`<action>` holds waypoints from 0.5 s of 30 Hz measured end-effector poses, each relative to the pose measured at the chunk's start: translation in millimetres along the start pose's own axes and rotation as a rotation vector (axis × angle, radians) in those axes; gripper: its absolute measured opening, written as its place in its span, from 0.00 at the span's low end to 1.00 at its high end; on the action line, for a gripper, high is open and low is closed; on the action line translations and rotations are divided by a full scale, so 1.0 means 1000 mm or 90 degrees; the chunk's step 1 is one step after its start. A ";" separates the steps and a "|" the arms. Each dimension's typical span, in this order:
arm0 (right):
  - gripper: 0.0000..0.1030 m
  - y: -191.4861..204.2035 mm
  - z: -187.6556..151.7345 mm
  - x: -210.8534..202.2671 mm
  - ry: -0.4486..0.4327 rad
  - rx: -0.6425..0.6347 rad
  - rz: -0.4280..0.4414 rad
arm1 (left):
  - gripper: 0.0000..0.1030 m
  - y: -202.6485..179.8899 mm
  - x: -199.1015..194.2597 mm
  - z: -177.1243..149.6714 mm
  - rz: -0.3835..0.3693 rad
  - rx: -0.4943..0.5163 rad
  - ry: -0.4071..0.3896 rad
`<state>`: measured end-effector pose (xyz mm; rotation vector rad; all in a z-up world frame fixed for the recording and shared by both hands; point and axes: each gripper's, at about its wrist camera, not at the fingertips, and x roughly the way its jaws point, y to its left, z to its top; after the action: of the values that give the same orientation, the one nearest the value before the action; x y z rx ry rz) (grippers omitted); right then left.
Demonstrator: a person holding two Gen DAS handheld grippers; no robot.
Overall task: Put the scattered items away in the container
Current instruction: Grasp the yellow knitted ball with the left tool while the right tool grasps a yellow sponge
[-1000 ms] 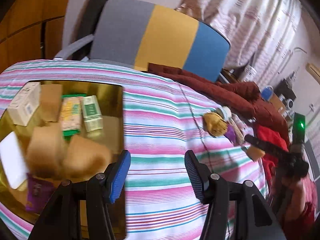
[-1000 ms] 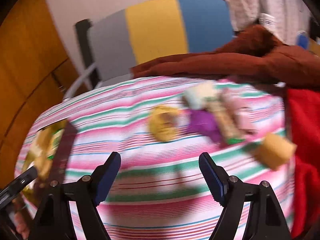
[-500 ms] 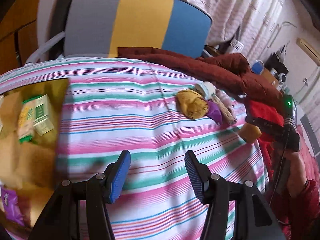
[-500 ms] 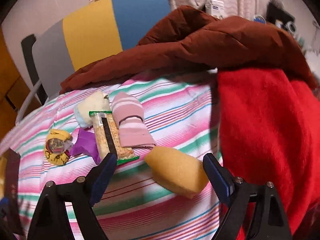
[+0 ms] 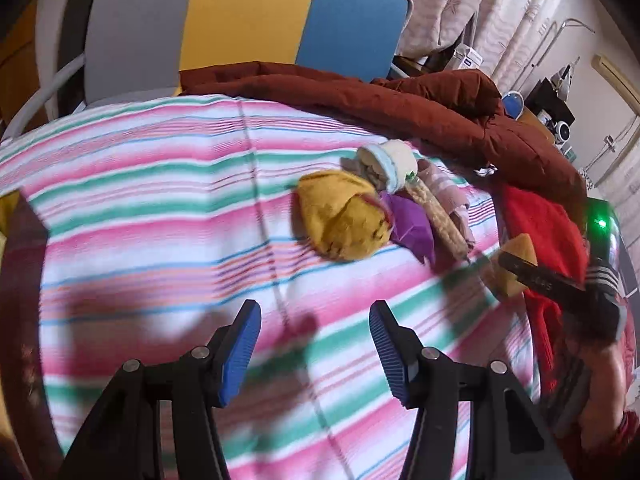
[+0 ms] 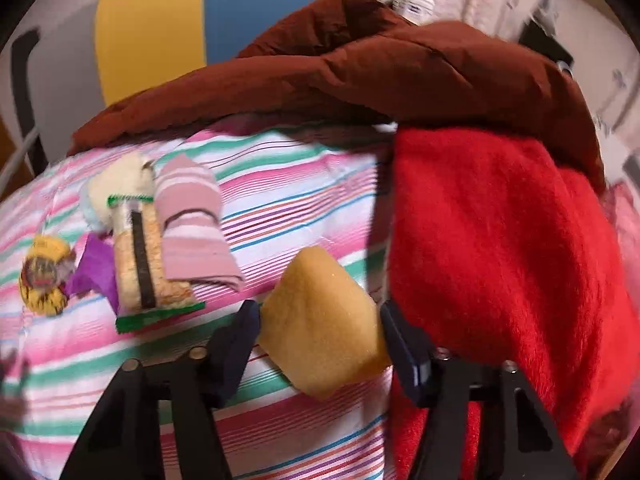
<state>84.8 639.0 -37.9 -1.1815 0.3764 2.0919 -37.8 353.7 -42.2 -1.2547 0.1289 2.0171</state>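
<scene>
Sponge (image 6: 324, 320), a yellow foam wedge, sits between the jaws of the right gripper (image 6: 320, 332), which are closing on its flanks, the pads at or just against them; it lies on the striped surface (image 6: 280, 200) beside the red blanket (image 6: 500, 260) at three o'clock. It looks light, soft and springy, so a squeeze across the middle should hold without slipping, though it will compress. At ten o'clock lie a snack bar (image 6: 140, 264), folded pink cloth (image 6: 192, 236), purple wrapper (image 6: 96, 268) and yellow bundle (image 6: 44, 276), all probably light. The left gripper (image 5: 314, 350) hangs with jaws apart and empty above the stripes; the container is out of sight.
</scene>
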 end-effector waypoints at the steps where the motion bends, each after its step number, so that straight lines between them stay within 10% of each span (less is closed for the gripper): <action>1: 0.57 -0.005 0.000 0.000 0.001 0.019 0.008 | 0.55 -0.003 0.003 0.002 0.001 0.005 -0.001; 15: 0.56 -0.017 -0.001 -0.004 0.002 0.061 0.038 | 0.75 -0.038 0.049 0.036 0.031 0.061 0.000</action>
<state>98.7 648.5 -34.0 -1.1305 0.5134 2.0978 -52.1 423.3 -52.3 -1.2021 0.2557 2.0268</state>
